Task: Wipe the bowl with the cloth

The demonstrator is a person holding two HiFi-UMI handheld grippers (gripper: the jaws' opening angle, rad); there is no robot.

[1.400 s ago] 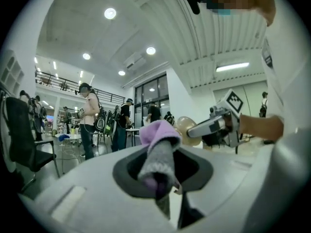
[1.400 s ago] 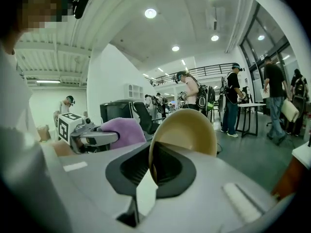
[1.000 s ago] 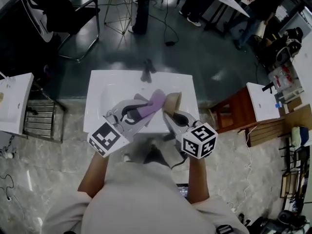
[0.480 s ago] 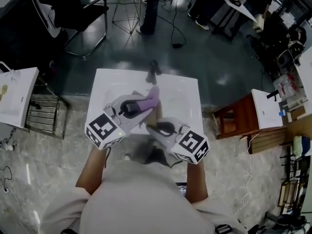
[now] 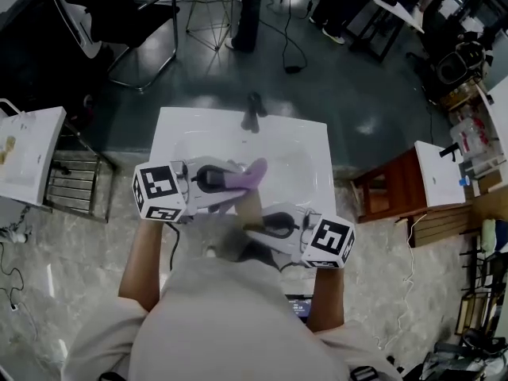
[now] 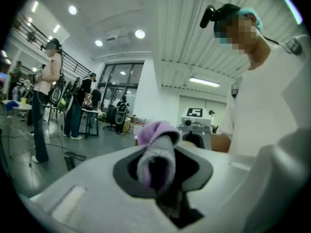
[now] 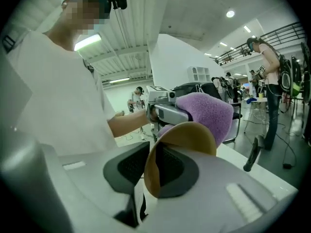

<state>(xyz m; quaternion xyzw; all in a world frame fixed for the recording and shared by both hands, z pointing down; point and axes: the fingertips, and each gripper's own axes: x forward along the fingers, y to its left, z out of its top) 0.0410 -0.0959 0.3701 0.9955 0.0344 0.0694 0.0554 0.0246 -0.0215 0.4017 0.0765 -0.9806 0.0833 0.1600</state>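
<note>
**One bowl on edge, one cloth at its rim**

There is one tan bowl (image 5: 249,206), held in the air over the near edge of the white sink (image 5: 305,145). It stands on its edge, not flat. In the head view its long axis runs from the near edge toward the middle of the sink.

The right gripper (image 5: 252,227) has the bowl's wall between its pads, one pad inside the bowl and one outside. The jaws stand only a little apart, having just been opening, and the bowl sits between them.

There is one purple cloth (image 5: 248,177), rolled long and pointing from the left side toward the sink's middle. Its free end lies at the bowl's upper rim. The left gripper (image 5: 232,182) is clamped on the cloth's other end.

One dark tap (image 5: 252,113) stands at the sink's far edge.
</note>
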